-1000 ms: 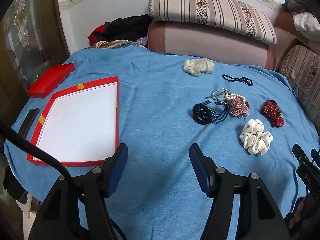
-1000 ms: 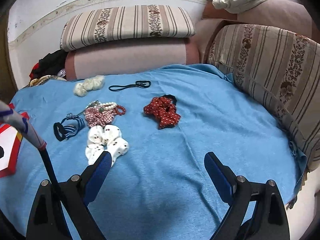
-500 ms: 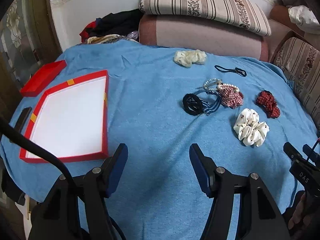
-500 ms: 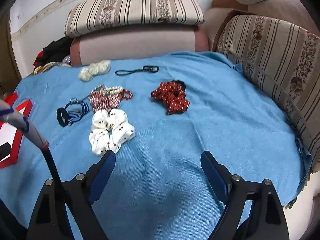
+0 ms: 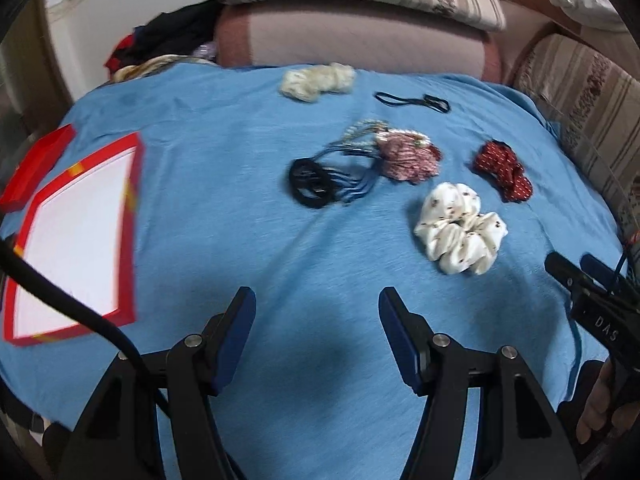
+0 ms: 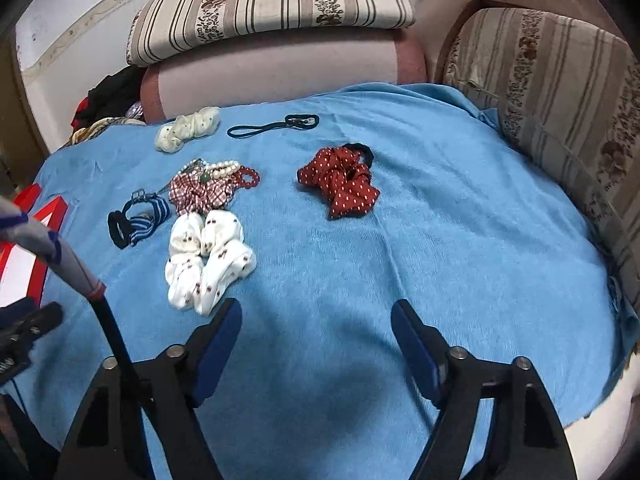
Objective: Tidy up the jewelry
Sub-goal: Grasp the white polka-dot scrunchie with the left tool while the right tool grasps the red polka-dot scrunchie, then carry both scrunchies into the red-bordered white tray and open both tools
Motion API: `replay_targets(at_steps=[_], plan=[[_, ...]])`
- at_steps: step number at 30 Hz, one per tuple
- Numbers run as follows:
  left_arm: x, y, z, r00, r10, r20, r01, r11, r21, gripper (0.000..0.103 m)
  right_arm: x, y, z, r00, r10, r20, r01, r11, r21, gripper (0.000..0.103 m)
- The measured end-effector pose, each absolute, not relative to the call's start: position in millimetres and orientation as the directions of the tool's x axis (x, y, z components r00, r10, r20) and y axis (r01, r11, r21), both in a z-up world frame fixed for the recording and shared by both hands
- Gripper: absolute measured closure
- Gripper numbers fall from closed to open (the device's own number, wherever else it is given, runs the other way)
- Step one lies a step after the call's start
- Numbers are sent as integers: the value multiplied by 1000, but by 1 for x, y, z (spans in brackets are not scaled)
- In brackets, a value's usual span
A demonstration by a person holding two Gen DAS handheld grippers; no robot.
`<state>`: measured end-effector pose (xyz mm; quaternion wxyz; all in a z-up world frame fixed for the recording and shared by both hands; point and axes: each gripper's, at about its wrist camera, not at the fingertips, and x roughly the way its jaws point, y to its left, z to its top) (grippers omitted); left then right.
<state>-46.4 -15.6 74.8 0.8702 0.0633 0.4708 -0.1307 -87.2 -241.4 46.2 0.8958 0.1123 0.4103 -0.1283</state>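
I am holding my left tool (image 5: 316, 300) and right tool (image 6: 316, 312) spread wide, gripping nothing, over the blue cloth (image 6: 440, 220). The white scrunchie (image 6: 206, 254) is lying just ahead of my right tool, beside the checked scrunchie (image 6: 198, 196) and pearls (image 6: 222, 169). The red scrunchie (image 6: 342, 184) is sitting apart, and the red tray (image 5: 76, 236) is lying far left.

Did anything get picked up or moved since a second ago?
Nothing got picked up. Both cameras shifted: the right gripper moved in toward the white scrunchie, and in the left view the red tray slid toward the left edge as the left gripper swung right. Both grippers stay open and empty. The scrunchies, beads and hair ties lie on the blue cloth as before.
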Motion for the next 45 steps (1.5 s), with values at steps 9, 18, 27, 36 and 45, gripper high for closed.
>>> replay_targets(at_steps=[9,18,27,36,45], plan=[[-9,-80,52,435,-248,-865,363,928,-83,40,-50,-291,45,638,-100,-764,318,937,143,29],[18,-120,30,359,-308,-881,420,896,-142,40,-1,-319,20,607,-2,-795,271,941,204,30],[13,-129,24,302,-352,-886,450,872,-193,94,26,-331,-4,549,75,-832,276,924,265,89],[-17,-93,71,444,-317,-838,422,899,-117,94,-8,-304,44,622,67,-780,229,937,264,95],[-40,-31,114,583,-243,-775,332,942,-45,94,-27,-241,101,683,115,-721,102,963,251,95]])
